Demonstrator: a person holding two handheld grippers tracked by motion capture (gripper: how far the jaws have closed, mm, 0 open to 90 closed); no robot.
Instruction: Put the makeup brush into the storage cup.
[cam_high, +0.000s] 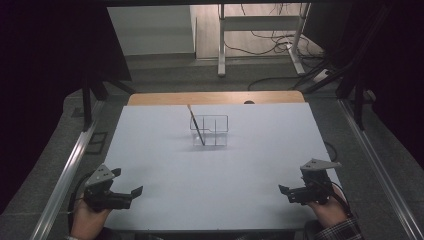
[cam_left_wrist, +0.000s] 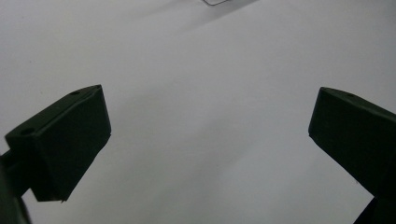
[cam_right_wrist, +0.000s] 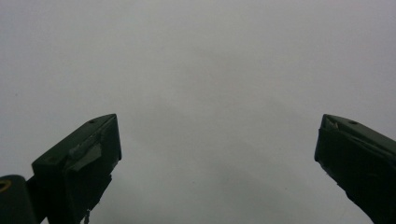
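Observation:
A clear plastic organiser (cam_high: 216, 131) with several compartments stands mid-table on the white sheet (cam_high: 210, 195). A thin brown stick (cam_high: 196, 125), perhaps a brush or pencil, leans in its left compartment, top tilted to the far left. My left gripper (cam_high: 129, 181) rests at the near left edge of the sheet, open and holding nothing. My right gripper (cam_high: 291, 180) sits at the near right, also open and holding nothing. The left gripper view has wide-apart jaws (cam_left_wrist: 210, 116) over bare sheet, with a corner of the organiser (cam_left_wrist: 215, 2) at the top. The right gripper view has spread jaws (cam_right_wrist: 217, 140) over plain sheet.
The table's wooden far edge (cam_high: 215, 97) shows beyond the sheet. Metal rails run along the left (cam_high: 70, 165) and right (cam_high: 380, 165) sides. A white frame (cam_high: 260, 30) and loose cables (cam_high: 280, 45) lie on the floor behind.

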